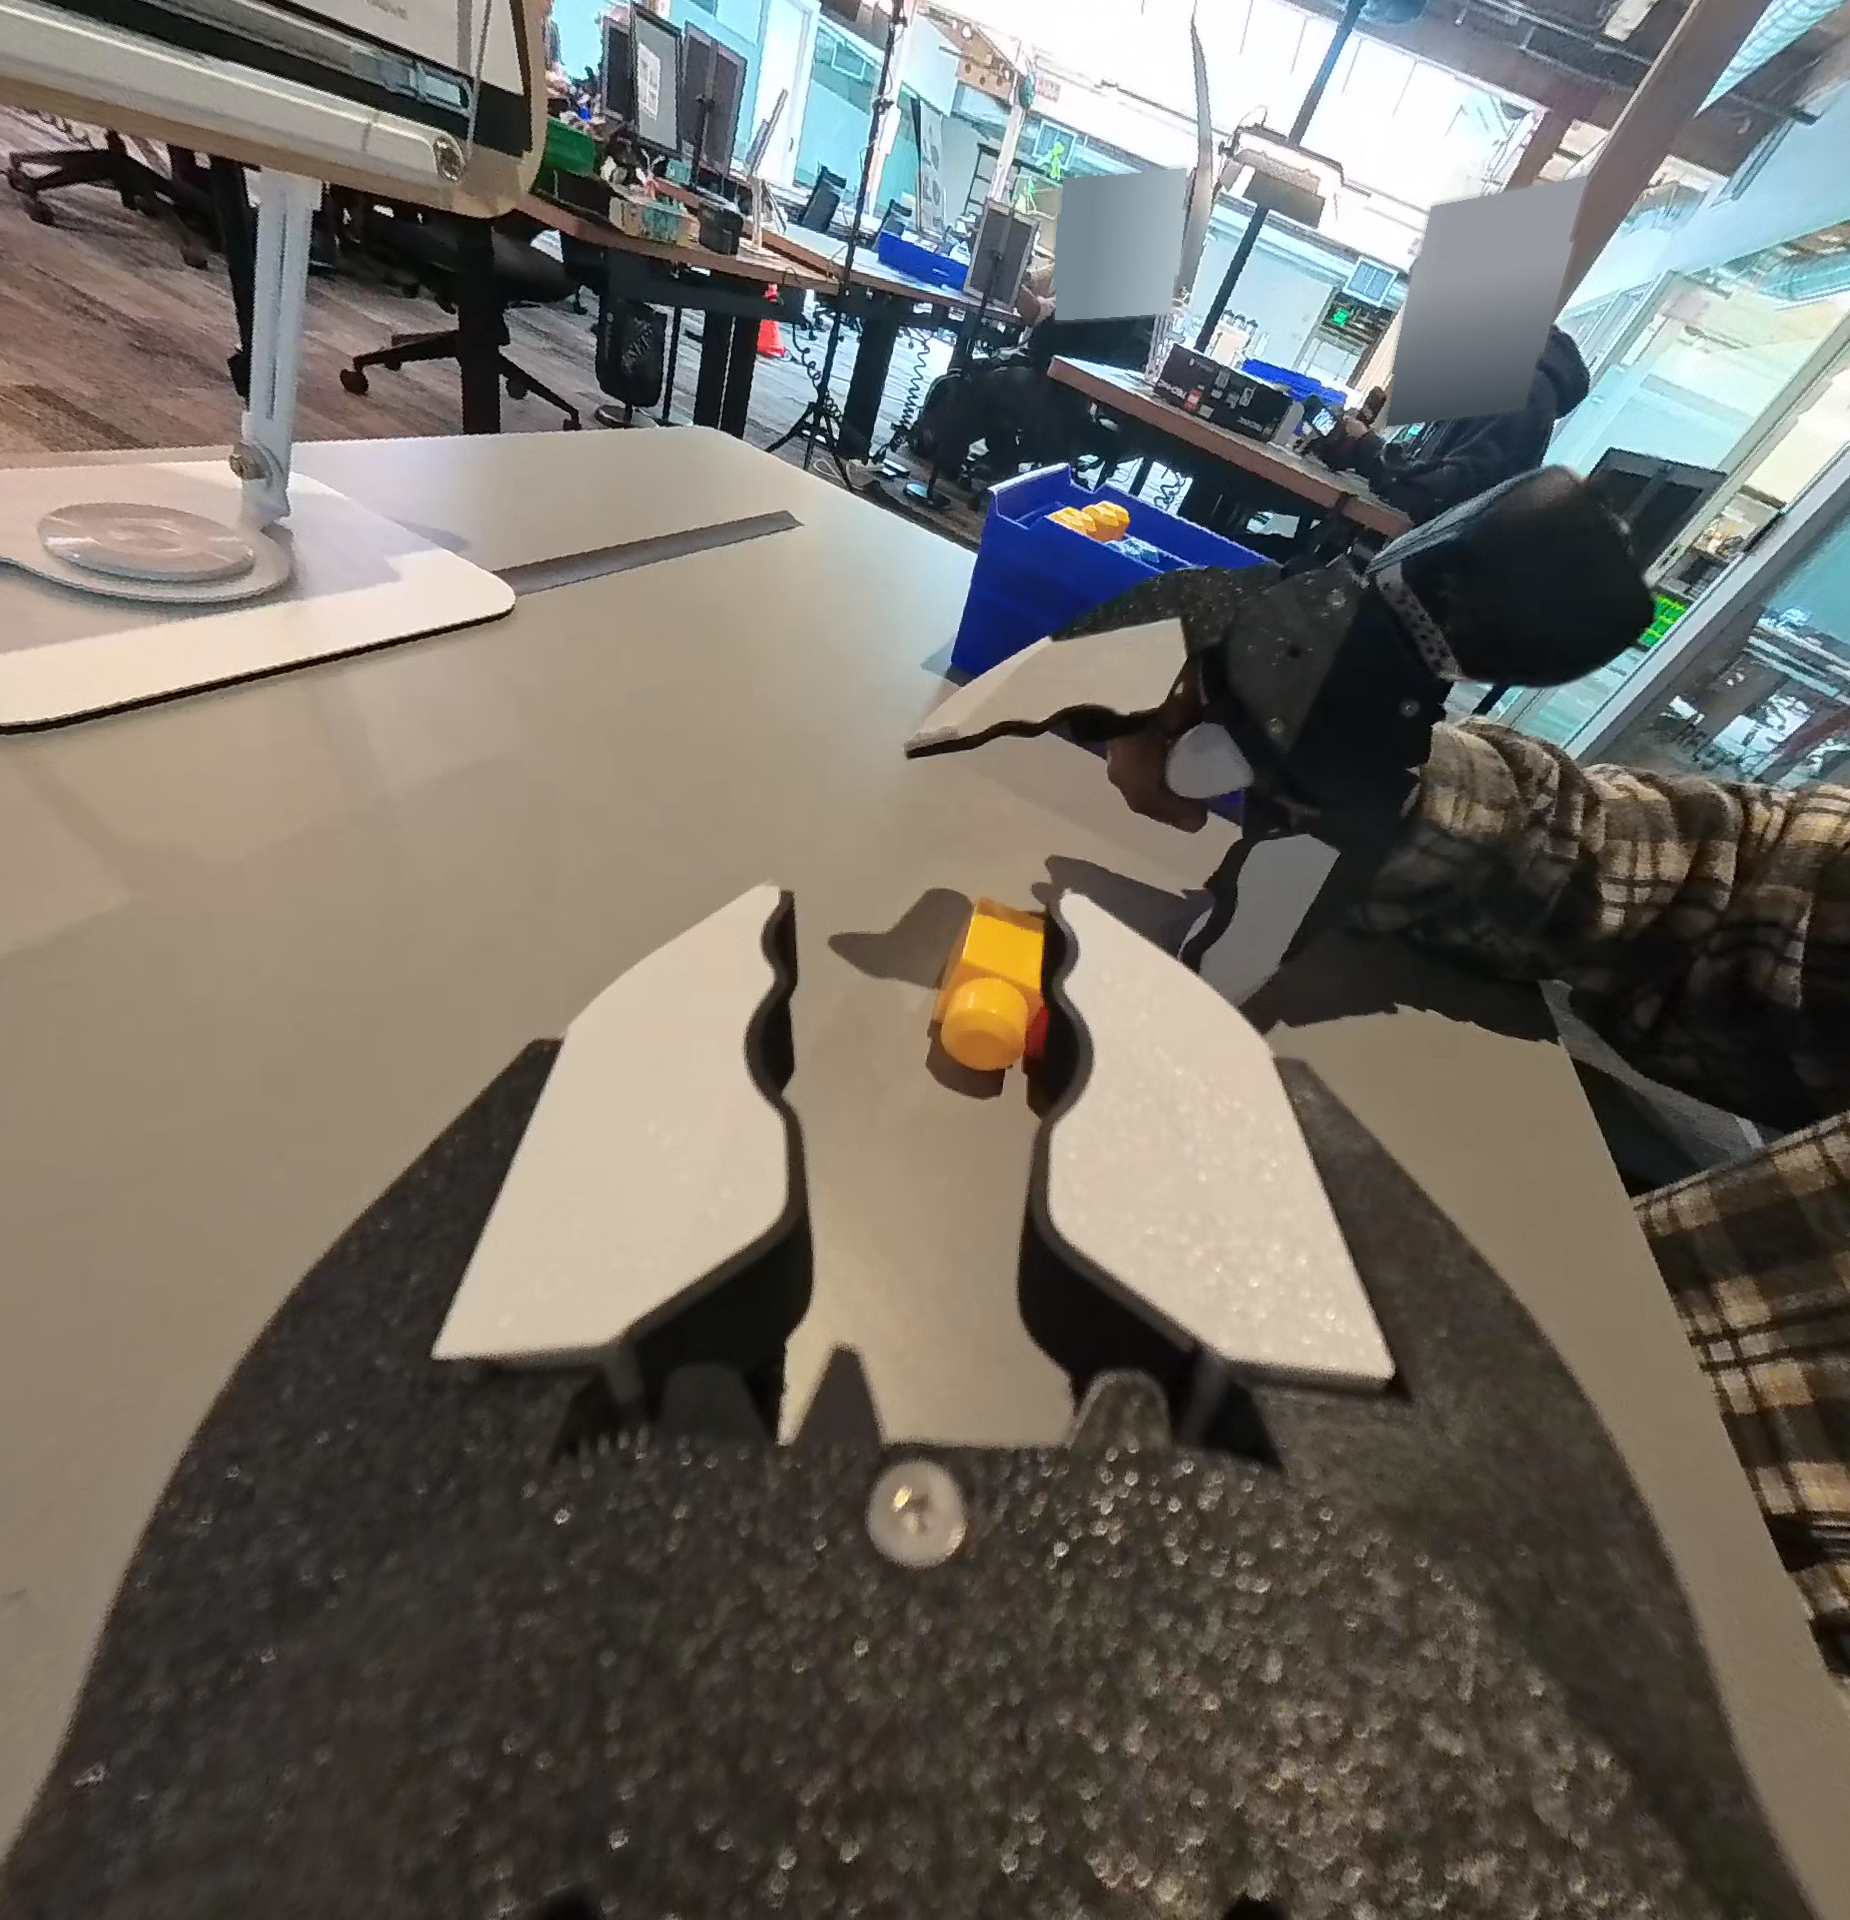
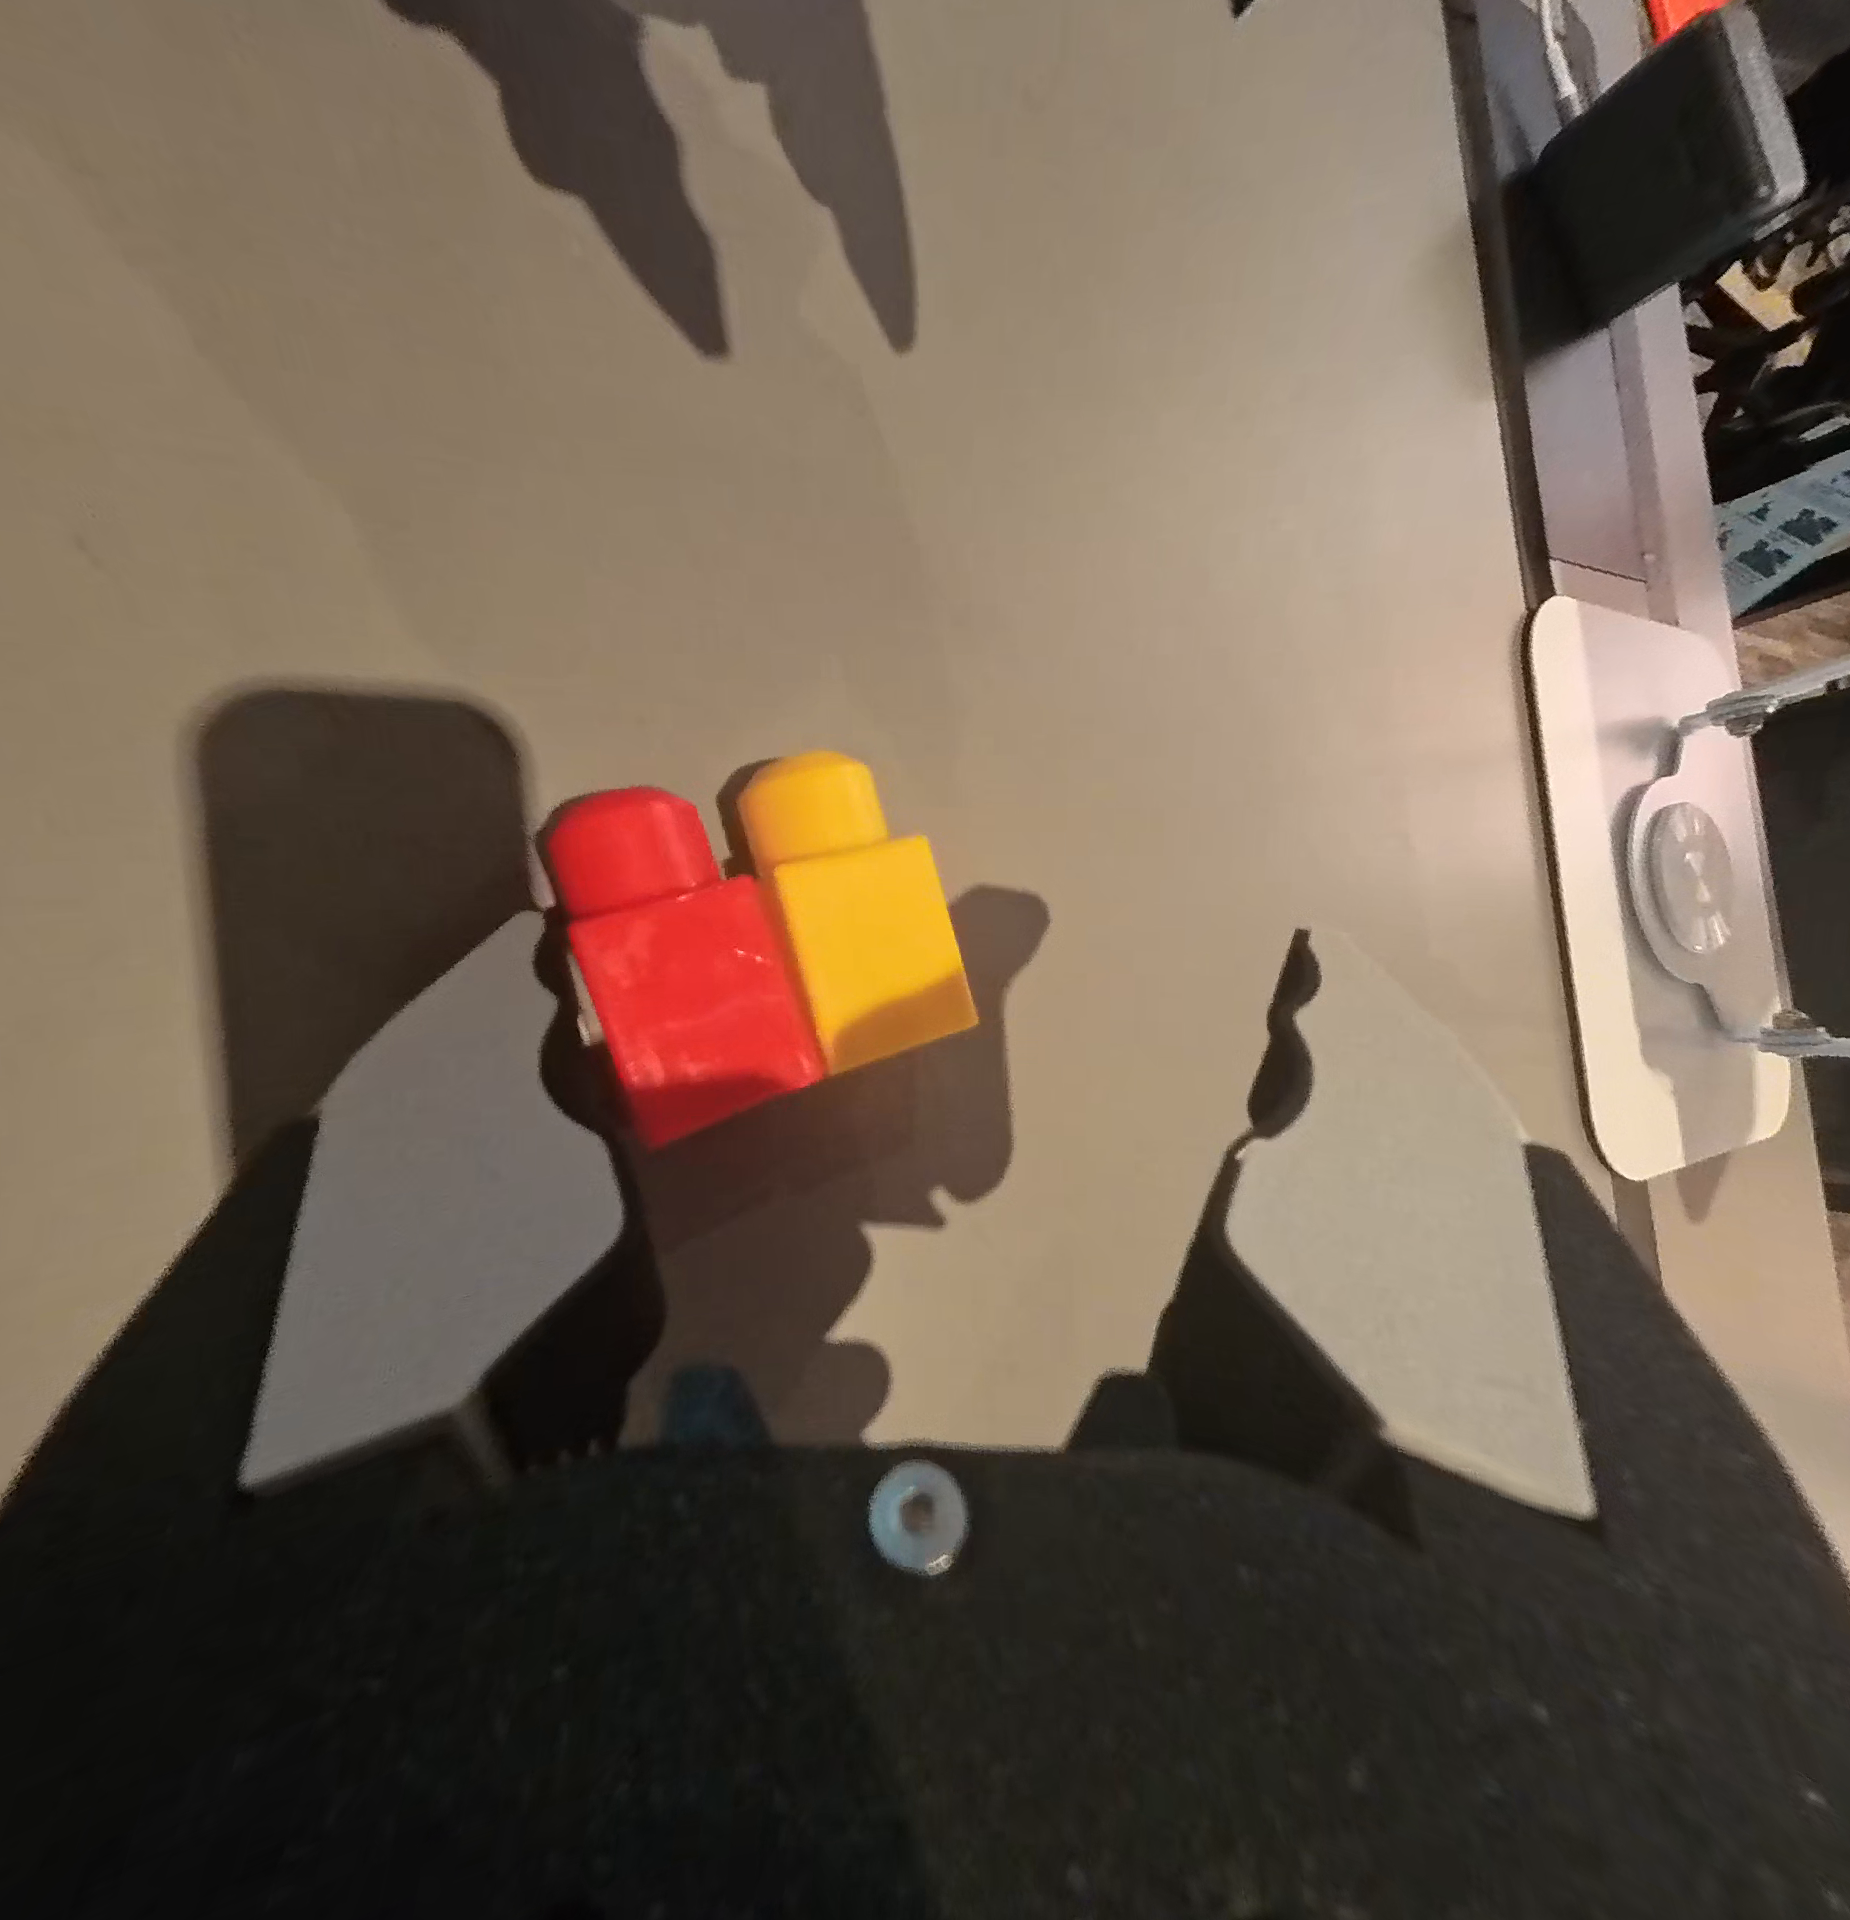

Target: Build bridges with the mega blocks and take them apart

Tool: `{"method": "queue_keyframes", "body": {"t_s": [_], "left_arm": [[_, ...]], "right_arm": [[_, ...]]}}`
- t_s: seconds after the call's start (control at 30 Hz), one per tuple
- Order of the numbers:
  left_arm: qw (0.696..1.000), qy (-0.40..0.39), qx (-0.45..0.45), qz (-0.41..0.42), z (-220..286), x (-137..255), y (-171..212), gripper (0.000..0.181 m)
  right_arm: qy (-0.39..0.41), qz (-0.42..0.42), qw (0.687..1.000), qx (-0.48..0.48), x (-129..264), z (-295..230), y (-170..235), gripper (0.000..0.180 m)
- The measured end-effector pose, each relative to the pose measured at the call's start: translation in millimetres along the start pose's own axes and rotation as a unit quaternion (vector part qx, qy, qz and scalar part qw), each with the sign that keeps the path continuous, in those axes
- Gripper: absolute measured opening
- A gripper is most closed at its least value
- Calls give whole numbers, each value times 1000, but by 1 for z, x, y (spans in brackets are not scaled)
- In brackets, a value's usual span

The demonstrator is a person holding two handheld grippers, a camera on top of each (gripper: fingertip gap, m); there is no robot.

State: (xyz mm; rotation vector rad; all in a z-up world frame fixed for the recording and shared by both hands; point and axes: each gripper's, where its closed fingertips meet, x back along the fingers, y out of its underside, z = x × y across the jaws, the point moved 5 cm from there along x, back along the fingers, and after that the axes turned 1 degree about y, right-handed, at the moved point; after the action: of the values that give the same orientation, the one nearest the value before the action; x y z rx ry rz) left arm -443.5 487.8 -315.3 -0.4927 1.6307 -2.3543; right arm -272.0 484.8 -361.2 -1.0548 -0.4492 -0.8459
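On the grey table (image 1: 588, 748), at far left: white stand base (image 1: 225, 603), clear of the work area. No blocks there.

Centre, left wrist view: left gripper (image 1: 921, 997) low over the table, jaws parted, grasping nothing. Yellow block (image 1: 988, 987) lying on its side between the fingers, close against the right-hand finger; contact not confirmable. Red block (image 1: 1035, 1023) barely visible behind it.

Right of centre: right gripper (image 1: 1014, 717) raised above the table, well apart from the blocks in this view. Farther back, blue bin (image 1: 1014, 592) at the table edge, holding at least 1 more yellow piece.

Right wrist view: right gripper (image 2: 926, 997) spread wide, released, holding nothing. Red block (image 2: 692, 987) and yellow block (image 2: 869, 935) side by side, touching, studs pointing the same way. Red block against the left-hand finger tip.

Task status, as a judgement: no bridge standing. 2 single-stud blocks out, placed as possible piers or left over from disassembly; cannot tell which. Remaining: span piece absent from the table, so either fetch from the bin and assemble, or return both blocks.
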Motion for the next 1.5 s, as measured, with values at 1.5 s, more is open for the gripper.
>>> {"method": "queue_keyframes", "body": {"t_s": [1.5], "left_arm": [[1000, 3, 5, -12, -1, -4, 4, 45]], "right_arm": [[-22, 17, 994, -108, 0, 40, 47, 119]]}}
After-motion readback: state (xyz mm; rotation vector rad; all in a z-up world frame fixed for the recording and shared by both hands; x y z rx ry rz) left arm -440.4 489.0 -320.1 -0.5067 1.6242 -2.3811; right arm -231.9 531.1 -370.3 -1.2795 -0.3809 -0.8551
